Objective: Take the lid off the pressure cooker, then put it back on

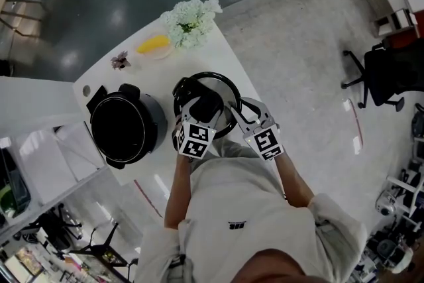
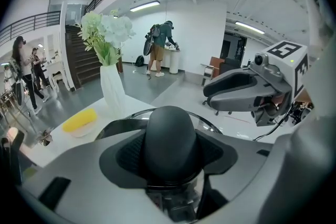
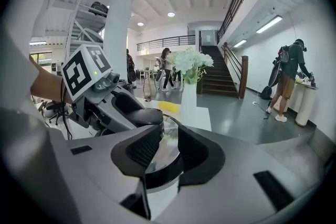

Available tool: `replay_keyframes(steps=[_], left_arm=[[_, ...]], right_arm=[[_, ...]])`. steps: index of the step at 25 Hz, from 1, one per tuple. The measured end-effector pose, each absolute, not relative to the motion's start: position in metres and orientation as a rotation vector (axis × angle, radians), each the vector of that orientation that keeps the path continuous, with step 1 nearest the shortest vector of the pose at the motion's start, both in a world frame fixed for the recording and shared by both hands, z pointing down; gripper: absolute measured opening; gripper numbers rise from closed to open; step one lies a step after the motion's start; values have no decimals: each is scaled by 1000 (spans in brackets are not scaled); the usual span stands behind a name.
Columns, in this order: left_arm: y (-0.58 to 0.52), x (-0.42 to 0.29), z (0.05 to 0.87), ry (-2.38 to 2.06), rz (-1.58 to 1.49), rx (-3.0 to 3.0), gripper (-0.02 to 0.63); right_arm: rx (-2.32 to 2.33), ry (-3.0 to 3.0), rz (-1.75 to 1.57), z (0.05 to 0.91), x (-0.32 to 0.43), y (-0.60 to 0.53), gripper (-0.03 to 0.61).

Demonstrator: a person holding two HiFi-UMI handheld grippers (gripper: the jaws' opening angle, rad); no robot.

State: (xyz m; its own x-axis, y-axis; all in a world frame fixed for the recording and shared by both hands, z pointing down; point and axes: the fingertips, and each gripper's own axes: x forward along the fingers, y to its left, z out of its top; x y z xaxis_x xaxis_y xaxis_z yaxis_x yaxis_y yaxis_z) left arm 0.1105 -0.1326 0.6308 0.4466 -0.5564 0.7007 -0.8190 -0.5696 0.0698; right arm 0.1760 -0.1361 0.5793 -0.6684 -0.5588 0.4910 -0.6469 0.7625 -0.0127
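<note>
The open pressure cooker pot (image 1: 126,129) stands on the white table (image 1: 225,56), its dark inside showing. To its right is the glass lid (image 1: 222,86) with its black rim, low over the table. My left gripper (image 1: 207,106) is shut on the lid's black knob (image 2: 170,134), which fills the space between its pads. My right gripper (image 1: 233,117) comes in from the right, its jaws narrowly set on the lid's rim (image 3: 164,179). Whether the lid touches the table is hidden. Each gripper shows in the other's view: the left gripper (image 3: 113,102) and the right gripper (image 2: 247,86).
A white vase of pale flowers (image 1: 191,22) stands at the table's far end, with a yellow thing on a small dish (image 1: 154,44) and a small dark item (image 1: 120,61) beside it. An office chair (image 1: 377,73) stands on the floor at the right. People stand far off in the hall.
</note>
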Motion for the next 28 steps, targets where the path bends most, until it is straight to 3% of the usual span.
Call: replay_keyframes(steps=[28], left_arm=[[-136, 110, 709, -1194, 937, 2272, 287]], right_arm=[[915, -2393, 328, 651, 186, -130, 112]])
